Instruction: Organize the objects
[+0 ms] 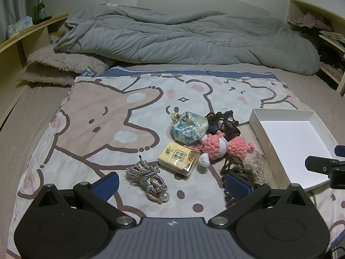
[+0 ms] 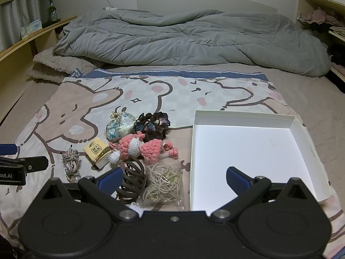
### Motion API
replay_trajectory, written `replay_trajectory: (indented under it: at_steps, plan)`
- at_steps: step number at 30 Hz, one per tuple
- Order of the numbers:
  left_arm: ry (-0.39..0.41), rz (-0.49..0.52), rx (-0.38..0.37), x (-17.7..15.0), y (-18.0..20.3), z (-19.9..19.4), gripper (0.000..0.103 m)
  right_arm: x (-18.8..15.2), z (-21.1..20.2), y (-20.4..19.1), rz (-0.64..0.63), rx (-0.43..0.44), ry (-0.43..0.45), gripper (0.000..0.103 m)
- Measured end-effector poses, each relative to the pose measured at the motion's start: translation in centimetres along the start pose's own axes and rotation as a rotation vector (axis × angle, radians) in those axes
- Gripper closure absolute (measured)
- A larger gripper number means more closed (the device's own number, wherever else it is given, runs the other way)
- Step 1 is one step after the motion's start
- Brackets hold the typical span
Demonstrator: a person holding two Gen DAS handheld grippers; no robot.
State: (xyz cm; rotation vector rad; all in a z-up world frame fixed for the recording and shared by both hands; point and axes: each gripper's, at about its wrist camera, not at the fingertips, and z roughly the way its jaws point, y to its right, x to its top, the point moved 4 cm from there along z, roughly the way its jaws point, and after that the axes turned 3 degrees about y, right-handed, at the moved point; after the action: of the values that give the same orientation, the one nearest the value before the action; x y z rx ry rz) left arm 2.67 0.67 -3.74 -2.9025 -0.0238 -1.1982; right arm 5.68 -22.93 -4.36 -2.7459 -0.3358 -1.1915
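Observation:
Small objects lie in a cluster on a cartoon-print sheet (image 1: 90, 116): a silver tassel cord (image 1: 148, 179), a yellow tissue pack (image 1: 179, 156), a floral pouch (image 1: 188, 127), a pink crochet doll (image 1: 224, 145), a dark crochet piece (image 1: 223, 123), a brown hair claw (image 2: 132, 178) and a bag of beige cord (image 2: 163, 183). An empty white box (image 2: 252, 151) sits to their right. My left gripper (image 1: 172, 185) is open and empty, just before the tassel cord. My right gripper (image 2: 173, 180) is open and empty, over the hair claw, the cord bag and the box's near left corner.
A rumpled grey duvet (image 1: 183, 34) and a beige fleece blanket (image 1: 58, 67) lie at the far end of the bed. Wooden shelves (image 1: 25, 36) flank the bed, with a green bottle (image 1: 41, 8) on the left one and clothes (image 2: 321, 19) on the right.

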Motion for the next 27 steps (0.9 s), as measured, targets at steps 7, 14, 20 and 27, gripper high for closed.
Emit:
replay_trajectory:
  at_steps: [7, 14, 20, 27]
  plan:
    - [-0.001, 0.000, 0.000, 0.02, 0.02, 0.00, 0.000, -0.01, -0.01, 0.03, -0.001, 0.002, 0.001, 0.000]
    - [-0.002, -0.001, 0.000, 0.04, 0.09, 0.01, 0.000, 0.04, -0.06, 0.00, -0.002, 0.002, 0.002, 0.000]
    - [-0.002, 0.000, 0.000, 0.07, 0.08, 0.01, 0.000, 0.04, -0.06, 0.02, -0.003, 0.004, 0.002, 0.000]
    - [-0.003, 0.000, 0.001, 0.06, 0.23, 0.04, 0.000, 0.05, -0.08, 0.05, -0.004, 0.004, 0.001, 0.000]
